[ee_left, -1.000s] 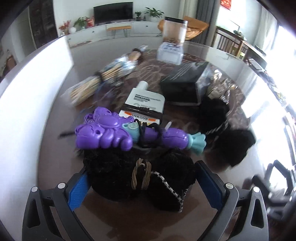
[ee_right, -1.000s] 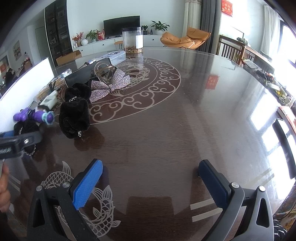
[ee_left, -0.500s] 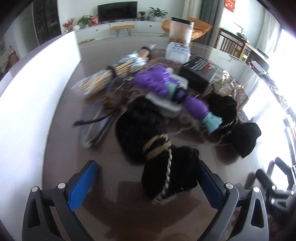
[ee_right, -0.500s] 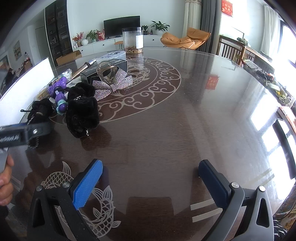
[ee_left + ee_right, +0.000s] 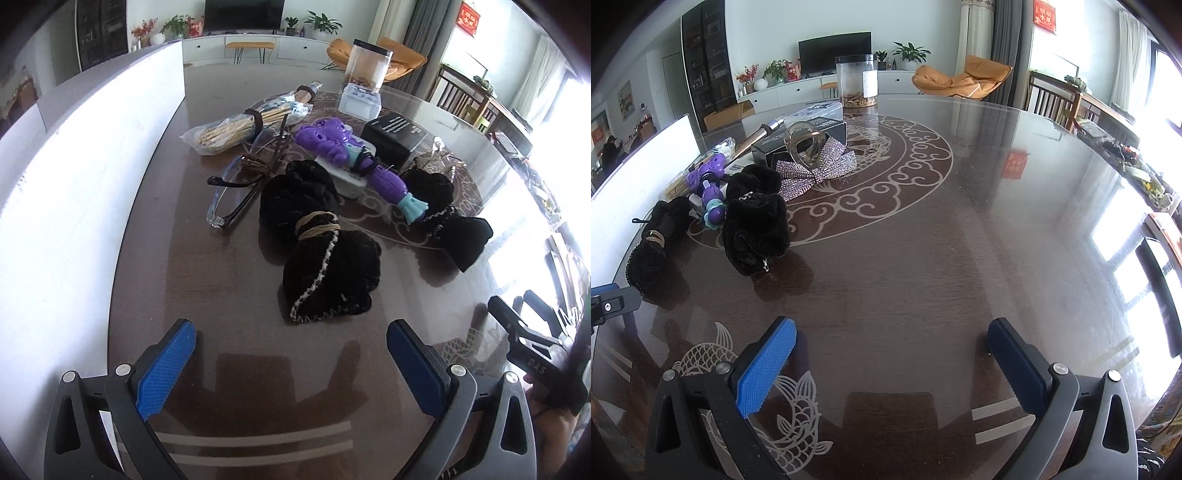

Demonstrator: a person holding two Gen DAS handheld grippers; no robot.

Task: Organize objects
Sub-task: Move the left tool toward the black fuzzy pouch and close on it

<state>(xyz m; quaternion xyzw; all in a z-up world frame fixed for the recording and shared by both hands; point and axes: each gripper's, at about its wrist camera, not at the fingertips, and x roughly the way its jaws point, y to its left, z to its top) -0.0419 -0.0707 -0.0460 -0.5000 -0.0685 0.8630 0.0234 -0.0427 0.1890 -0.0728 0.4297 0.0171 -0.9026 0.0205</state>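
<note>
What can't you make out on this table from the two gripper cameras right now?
- White flat pack, left wrist view: mostly covered by the purple plastic toy; label unreadable.
- Black printed box, right wrist view: front hidden by the clear glass ornament and rhinestone bow; text too small.
- Right gripper, left wrist view: cut off by the frame edge.

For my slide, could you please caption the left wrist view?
Open left tongs facing a black furry bow, purple toy and glasses.
</note>
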